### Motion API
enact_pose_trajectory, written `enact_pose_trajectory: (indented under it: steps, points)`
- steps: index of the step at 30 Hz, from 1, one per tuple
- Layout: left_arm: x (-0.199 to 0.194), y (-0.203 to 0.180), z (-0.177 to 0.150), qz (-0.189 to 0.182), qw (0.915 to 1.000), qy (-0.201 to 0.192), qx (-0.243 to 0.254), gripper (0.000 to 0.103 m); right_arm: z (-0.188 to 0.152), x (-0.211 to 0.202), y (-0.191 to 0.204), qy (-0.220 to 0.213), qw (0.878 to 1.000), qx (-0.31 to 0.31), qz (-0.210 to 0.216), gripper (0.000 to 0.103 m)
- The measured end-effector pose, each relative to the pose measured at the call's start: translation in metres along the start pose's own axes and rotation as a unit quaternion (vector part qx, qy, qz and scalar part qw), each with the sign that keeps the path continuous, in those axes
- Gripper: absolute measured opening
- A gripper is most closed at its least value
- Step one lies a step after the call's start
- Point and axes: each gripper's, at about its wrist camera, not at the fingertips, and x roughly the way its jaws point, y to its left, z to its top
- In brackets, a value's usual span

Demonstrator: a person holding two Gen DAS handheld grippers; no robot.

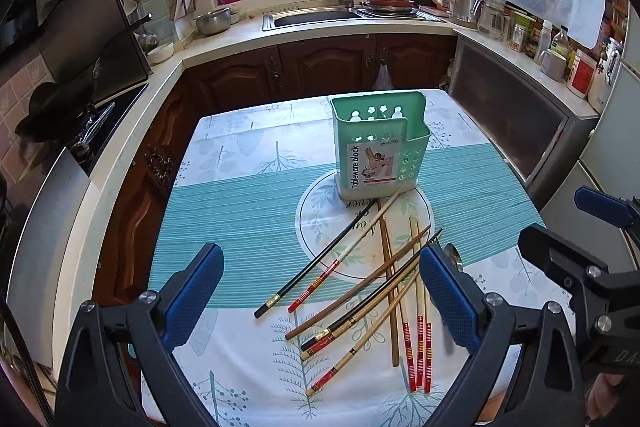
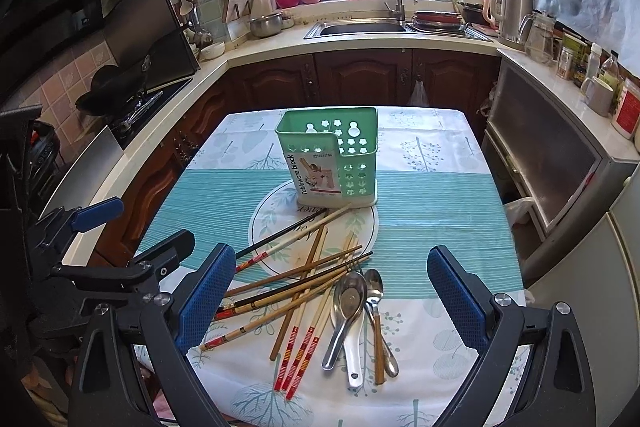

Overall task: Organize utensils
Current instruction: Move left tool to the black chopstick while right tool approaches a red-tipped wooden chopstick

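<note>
A green perforated utensil holder point(image 1: 380, 147) point(image 2: 332, 159) stands upright on the table, labelled "Tableware block". In front of it lies a loose pile of chopsticks point(image 1: 380, 291) point(image 2: 304, 287), some wooden, some black, some with red-striped ends. Several spoons point(image 2: 360, 315) lie just right of the pile, seen only in the right wrist view. My left gripper point(image 1: 322, 299) hovers open above the near part of the pile, holding nothing. My right gripper point(image 2: 330, 299) is open over the chopsticks and spoons, also holding nothing. Each gripper shows at the edge of the other's view.
The table wears a white and teal leaf-print cloth point(image 1: 240, 219) point(image 2: 440, 211). Wooden kitchen cabinets point(image 1: 328, 67), a sink point(image 1: 316, 19) and a stove point(image 1: 100, 123) surround it. A grey cabinet point(image 2: 552, 163) stands close on the right.
</note>
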Motion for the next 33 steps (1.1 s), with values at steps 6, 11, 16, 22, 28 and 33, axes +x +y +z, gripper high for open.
enact_pose_trajectory:
  steps: [6,11,16,22,28,33]
  points:
    - [0.033,0.013,0.02,-0.034,0.9987,0.037,0.005,0.097,0.016,0.021,-0.013,0.029,0.999,0.008,0.009,0.097]
    - [0.079,0.031,0.038,-0.043,0.9952,0.087,0.009,0.076,0.028,0.056,-0.031,0.076,0.997,0.026,0.022,0.084]
    - [0.131,0.042,0.043,-0.064,0.9864,0.151,0.013,0.061,0.032,0.096,-0.05,0.12,0.99,0.067,0.04,0.077]
    - [0.175,0.021,0.031,-0.089,0.9721,0.207,0.064,0.039,0.025,0.142,-0.074,0.168,0.977,0.116,0.055,0.069]
    - [0.204,0.008,0.024,-0.088,0.9622,0.241,0.093,0.014,0.013,0.169,-0.087,0.195,0.969,0.14,0.058,0.066]
    - [0.227,0.009,0.021,-0.09,0.9531,0.273,0.094,0.011,0.006,0.184,-0.088,0.213,0.963,0.153,0.066,0.063]
